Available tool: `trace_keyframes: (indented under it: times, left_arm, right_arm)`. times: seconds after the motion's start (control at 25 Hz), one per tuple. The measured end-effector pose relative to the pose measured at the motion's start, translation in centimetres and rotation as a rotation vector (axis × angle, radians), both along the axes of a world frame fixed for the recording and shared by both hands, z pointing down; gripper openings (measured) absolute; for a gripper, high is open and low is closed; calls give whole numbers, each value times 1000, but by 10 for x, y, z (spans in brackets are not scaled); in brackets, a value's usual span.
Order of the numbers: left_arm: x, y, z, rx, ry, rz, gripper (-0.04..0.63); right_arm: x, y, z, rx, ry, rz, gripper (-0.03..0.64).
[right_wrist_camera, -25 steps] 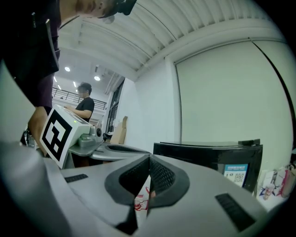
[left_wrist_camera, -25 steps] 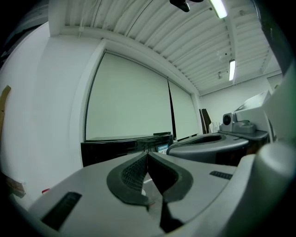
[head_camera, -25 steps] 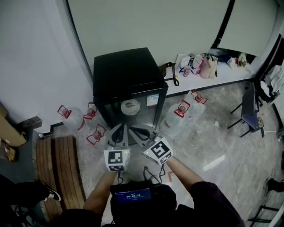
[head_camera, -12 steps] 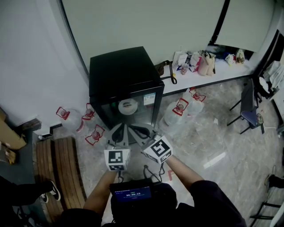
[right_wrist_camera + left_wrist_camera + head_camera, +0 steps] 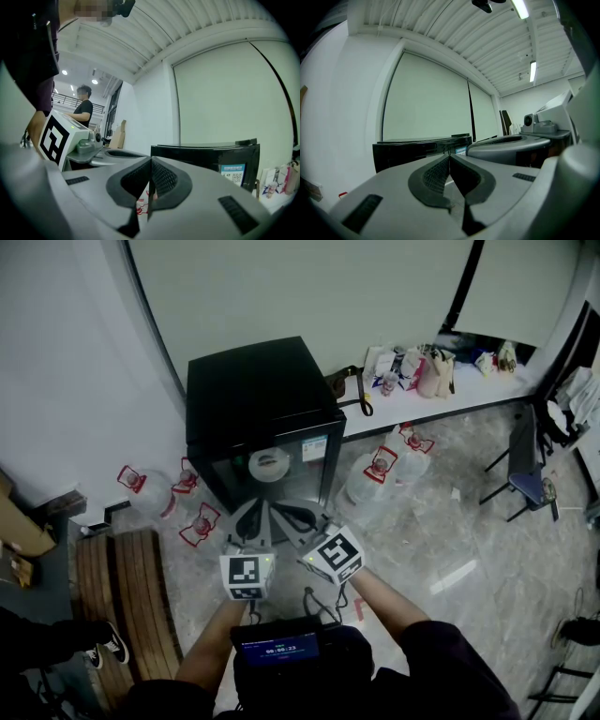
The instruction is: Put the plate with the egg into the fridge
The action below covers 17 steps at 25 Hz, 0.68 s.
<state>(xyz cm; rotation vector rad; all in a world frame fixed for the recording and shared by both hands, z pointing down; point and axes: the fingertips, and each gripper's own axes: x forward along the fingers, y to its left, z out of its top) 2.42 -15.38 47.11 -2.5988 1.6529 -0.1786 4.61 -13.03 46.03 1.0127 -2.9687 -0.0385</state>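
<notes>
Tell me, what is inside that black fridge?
Through the fridge front, one round white thing shows near the top, perhaps a plate. Whether an egg lies on it cannot be told. Everything else inside is too dark to see.

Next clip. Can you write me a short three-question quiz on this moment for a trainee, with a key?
1. True or false: the left gripper and the right gripper are both shut, with nothing between their jaws.
2. Where do the clear water jugs with red handles stand relative to the black box-shaped fridge?
A) on top of it
B) on the floor on both sides of it
C) inside it
3. Fill in: the small blue label sits on the fridge's ____ face, the one turned toward the grippers.

Key: 1 true; 2 B; 3 front.
</notes>
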Motion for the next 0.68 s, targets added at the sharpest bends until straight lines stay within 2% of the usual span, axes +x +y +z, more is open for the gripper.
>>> trace_keyframes:
  times: [0.36,0.68]
  left_arm:
    - [13,-3,0,-2,-9,14,9]
    - [44,9,5,-18,-11,13,9]
  right_arm:
    - [13,-2,-2,-4,-13,36,8]
    - [51,5,-7,-25,-52,95,8]
